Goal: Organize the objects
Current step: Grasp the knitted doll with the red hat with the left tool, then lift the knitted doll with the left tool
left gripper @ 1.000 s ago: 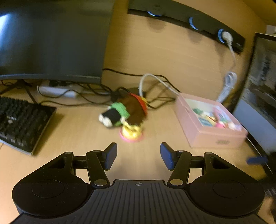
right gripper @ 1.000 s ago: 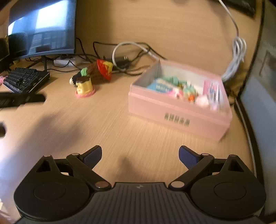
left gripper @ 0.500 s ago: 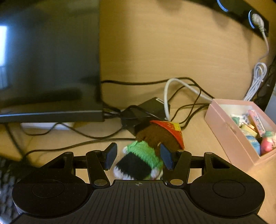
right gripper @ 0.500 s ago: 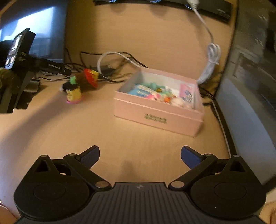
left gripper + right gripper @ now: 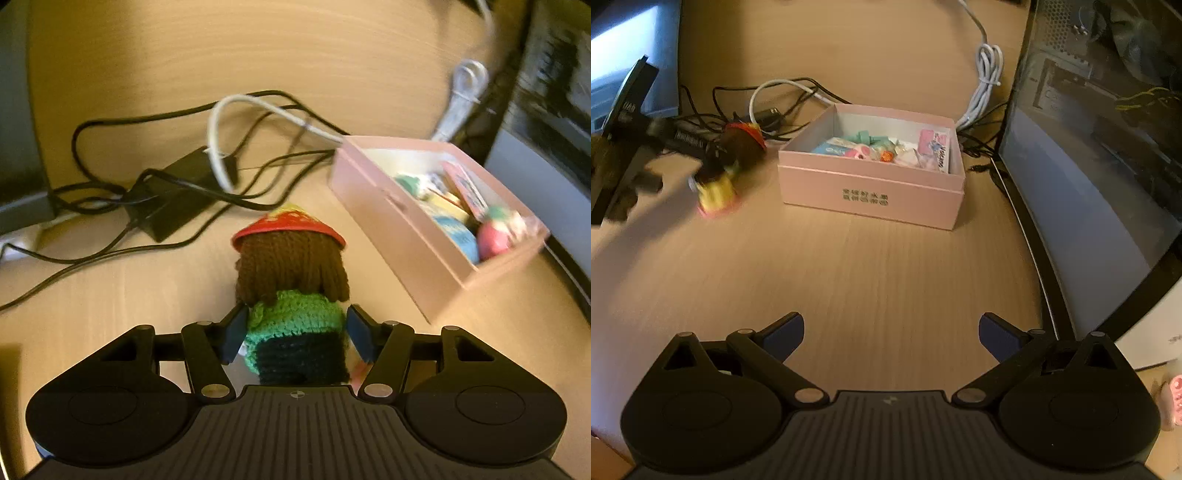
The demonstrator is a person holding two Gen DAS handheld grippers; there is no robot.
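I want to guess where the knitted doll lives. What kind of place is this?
Probably a home computer desk: a light wooden desktop, tangled black cables, a dark monitor and a glass-sided computer case.

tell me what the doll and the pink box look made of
Doll: crocheted yarn, matte; knit stitches show in the brown hair and green body. Pink box: probably cardboard with a smooth satin finish, going by its thin straight walls and crisp edges.
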